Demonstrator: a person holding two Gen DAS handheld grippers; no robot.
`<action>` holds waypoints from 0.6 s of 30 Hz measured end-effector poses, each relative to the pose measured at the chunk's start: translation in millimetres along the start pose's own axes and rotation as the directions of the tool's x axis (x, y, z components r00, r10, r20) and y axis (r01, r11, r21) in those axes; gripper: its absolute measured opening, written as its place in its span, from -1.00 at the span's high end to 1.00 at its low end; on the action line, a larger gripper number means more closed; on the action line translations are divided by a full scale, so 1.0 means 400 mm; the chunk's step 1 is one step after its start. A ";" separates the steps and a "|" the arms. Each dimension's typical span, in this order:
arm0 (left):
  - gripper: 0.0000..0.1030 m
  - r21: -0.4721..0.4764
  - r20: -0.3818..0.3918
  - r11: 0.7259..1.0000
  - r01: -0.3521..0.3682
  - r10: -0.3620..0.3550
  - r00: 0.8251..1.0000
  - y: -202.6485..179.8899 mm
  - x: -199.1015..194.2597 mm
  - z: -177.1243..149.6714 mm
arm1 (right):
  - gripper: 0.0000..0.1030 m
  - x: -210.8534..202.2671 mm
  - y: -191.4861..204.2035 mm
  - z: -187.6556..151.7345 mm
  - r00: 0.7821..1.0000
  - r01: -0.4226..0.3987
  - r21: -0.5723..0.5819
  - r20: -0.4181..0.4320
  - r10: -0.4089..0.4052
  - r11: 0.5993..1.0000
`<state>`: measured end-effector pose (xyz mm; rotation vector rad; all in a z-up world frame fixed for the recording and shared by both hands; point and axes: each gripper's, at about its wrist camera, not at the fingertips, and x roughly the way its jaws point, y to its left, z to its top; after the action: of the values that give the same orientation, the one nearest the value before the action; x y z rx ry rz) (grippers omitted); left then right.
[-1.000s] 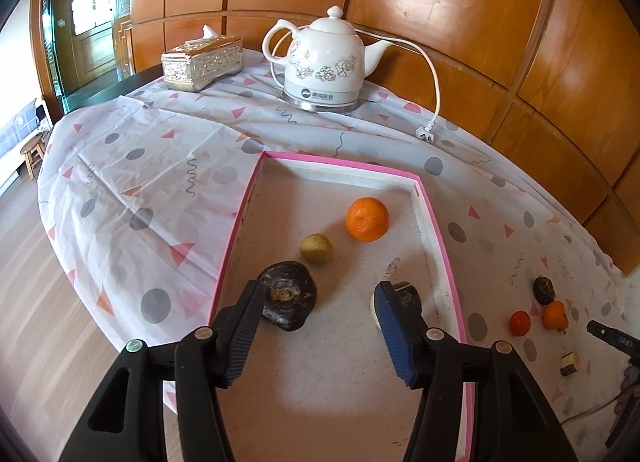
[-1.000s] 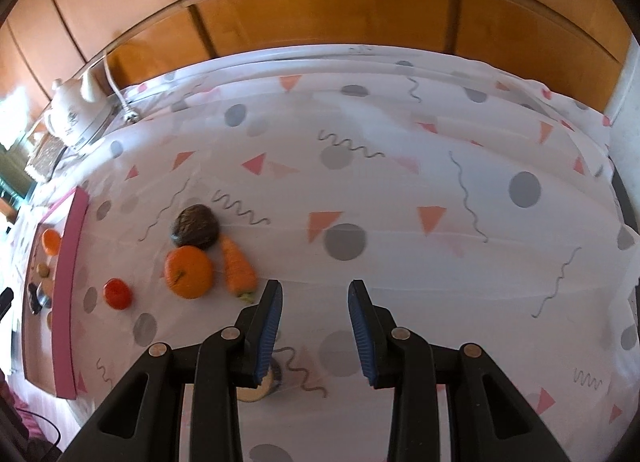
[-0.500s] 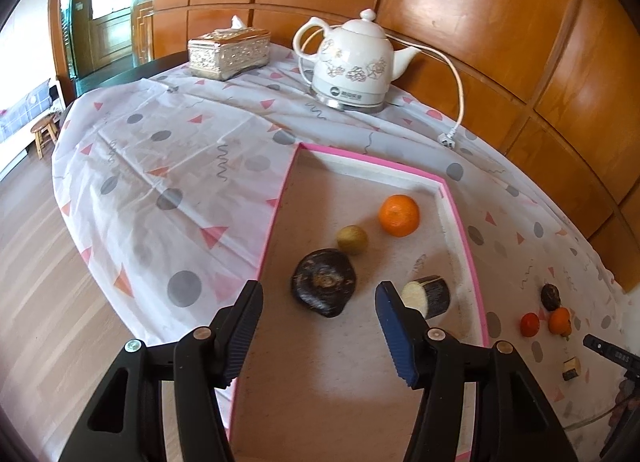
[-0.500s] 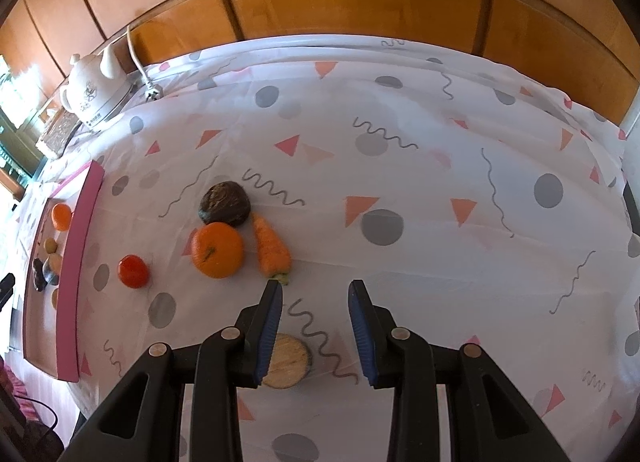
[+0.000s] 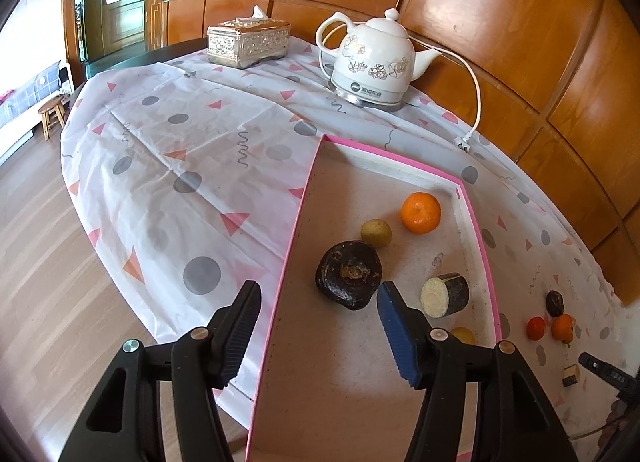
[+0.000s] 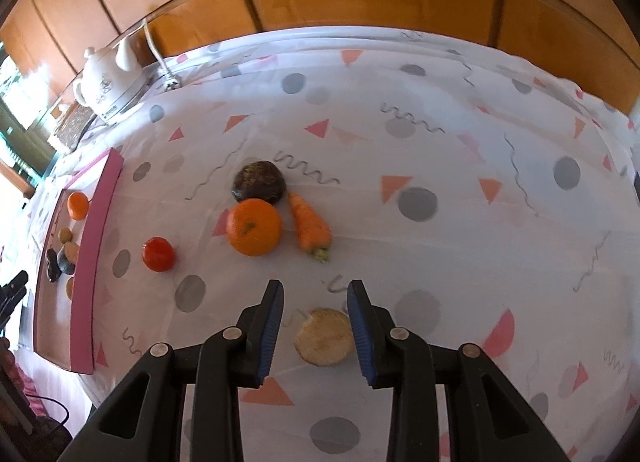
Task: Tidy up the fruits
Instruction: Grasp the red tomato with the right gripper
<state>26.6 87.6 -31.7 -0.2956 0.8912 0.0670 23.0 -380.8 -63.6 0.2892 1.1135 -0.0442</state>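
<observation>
In the left wrist view a pink-rimmed tray holds an orange, a small yellow-green fruit, a dark wrinkled fruit, a dark cut piece with a pale face and a yellow fruit half hidden. My left gripper hovers over the tray's near left rim, its jaws opening with nothing between them. In the right wrist view my right gripper is open around a pale round cut piece, which lies near the right finger. Beyond it are an orange, a carrot, a dark fruit and a tomato.
A white electric kettle with its cord and a silver tissue box stand at the back of the patterned tablecloth. Wooden wall panels run behind the table. The table edge and wooden floor lie to the left.
The left gripper has drawn back and to the left from the dark fruit, over the tray rim. The right gripper has shifted so the pale cut piece now lies between its fingers.
</observation>
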 end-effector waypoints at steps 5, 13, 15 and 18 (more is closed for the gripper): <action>-0.19 -0.015 -0.010 1.000 0.005 -0.005 1.000 0.007 0.006 -0.003 | 0.35 -0.008 -0.016 -0.029 1.000 -0.002 0.033 -0.013 0.002 0.999; -0.21 -0.023 -0.018 1.000 0.019 -0.020 1.000 0.010 0.013 -0.006 | 0.35 -0.029 0.024 -0.045 1.000 -0.022 -0.007 0.001 0.022 1.000; -0.21 -0.024 -0.019 0.999 0.022 -0.022 1.000 0.010 0.013 -0.006 | 0.35 -0.026 0.044 -0.037 0.999 -0.033 -0.021 0.001 0.033 0.999; -0.22 -0.026 -0.022 0.999 0.023 -0.024 0.999 0.012 0.014 -0.006 | 0.35 -0.014 0.083 -0.027 0.998 -0.056 -0.046 -0.007 0.056 0.997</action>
<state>27.4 91.0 -38.7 -0.3311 0.9099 0.0532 16.9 -347.0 -56.1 0.2793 1.1101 0.0320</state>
